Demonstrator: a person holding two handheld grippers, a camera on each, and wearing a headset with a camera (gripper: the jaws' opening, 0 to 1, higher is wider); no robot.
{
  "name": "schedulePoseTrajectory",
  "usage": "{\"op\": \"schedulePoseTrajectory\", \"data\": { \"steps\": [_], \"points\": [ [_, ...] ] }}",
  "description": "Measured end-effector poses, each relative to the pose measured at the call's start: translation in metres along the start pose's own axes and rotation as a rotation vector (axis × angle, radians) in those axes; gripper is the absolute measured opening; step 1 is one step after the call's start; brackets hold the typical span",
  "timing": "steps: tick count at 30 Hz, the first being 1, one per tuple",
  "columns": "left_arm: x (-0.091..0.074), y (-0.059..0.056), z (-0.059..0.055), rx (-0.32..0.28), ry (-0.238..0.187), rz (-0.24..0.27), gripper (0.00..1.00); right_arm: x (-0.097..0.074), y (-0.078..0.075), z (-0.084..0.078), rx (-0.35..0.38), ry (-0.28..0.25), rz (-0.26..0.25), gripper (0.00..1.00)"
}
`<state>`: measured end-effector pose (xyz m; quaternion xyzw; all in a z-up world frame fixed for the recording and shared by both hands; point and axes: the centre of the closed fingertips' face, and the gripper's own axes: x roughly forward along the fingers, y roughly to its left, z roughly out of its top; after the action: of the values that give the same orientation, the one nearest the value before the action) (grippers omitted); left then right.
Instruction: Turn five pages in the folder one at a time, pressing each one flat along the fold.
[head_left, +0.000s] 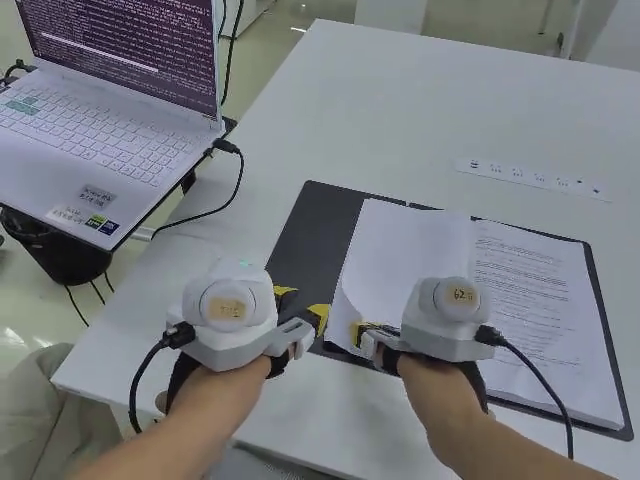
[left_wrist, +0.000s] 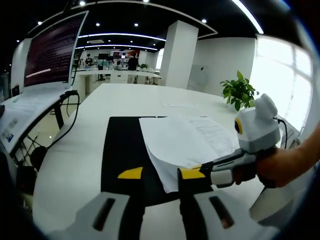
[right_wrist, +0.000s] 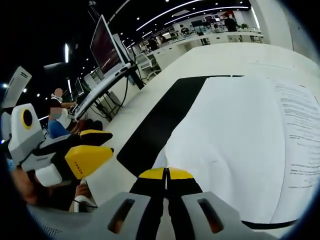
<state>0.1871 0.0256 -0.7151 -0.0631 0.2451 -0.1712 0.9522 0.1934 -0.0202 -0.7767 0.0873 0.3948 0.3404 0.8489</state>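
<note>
While the folder (head_left: 310, 235) lies open on the bench (head_left: 400, 100), the right gripper (right_wrist: 166, 173) pinches a page (head_left: 400, 265) by its near-left corner.
Its jaws are pressed together on the paper, and the sheet bows up off the printed stack (head_left: 540, 300) on the folder's right half. The left gripper (left_wrist: 161, 173) hovers with jaws spread over the near edge of the black left cover (left_wrist: 122, 145), just beside the right gripper and gripping nothing. A laptop (head_left: 110, 90) sits open off to the left.

Open folder (head_left: 310, 240) on table (head_left: 400, 100), R tongs (head_left: 362, 335) at lifted page (head_left: 400, 260) corner, L tongs (head_left: 302, 305) beside
</note>
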Motion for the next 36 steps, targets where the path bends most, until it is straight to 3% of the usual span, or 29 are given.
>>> {"op": "schedulePoseTrajectory", "data": {
  "steps": [10, 19, 24, 28, 36],
  "points": [
    [0.005, 0.002, -0.004, 0.001, 0.020, 0.005, 0.25, -0.001, 0.007, -0.002, -0.022, -0.036, 0.022, 0.00],
    [0.023, -0.013, 0.000, 0.010, 0.029, -0.014, 0.24, -0.025, 0.010, 0.005, -0.045, -0.100, 0.065, 0.11],
    [0.040, -0.031, -0.006, 0.028, 0.053, -0.043, 0.24, -0.046, -0.012, 0.007, -0.040, -0.132, 0.029, 0.06],
    [0.055, -0.042, -0.019, 0.045, 0.089, -0.058, 0.25, -0.058, -0.034, 0.007, -0.011, -0.148, -0.001, 0.05],
    [0.069, -0.037, -0.044, 0.079, 0.149, -0.011, 0.25, -0.074, -0.069, 0.020, 0.018, -0.189, -0.055, 0.01]
  ]
}}
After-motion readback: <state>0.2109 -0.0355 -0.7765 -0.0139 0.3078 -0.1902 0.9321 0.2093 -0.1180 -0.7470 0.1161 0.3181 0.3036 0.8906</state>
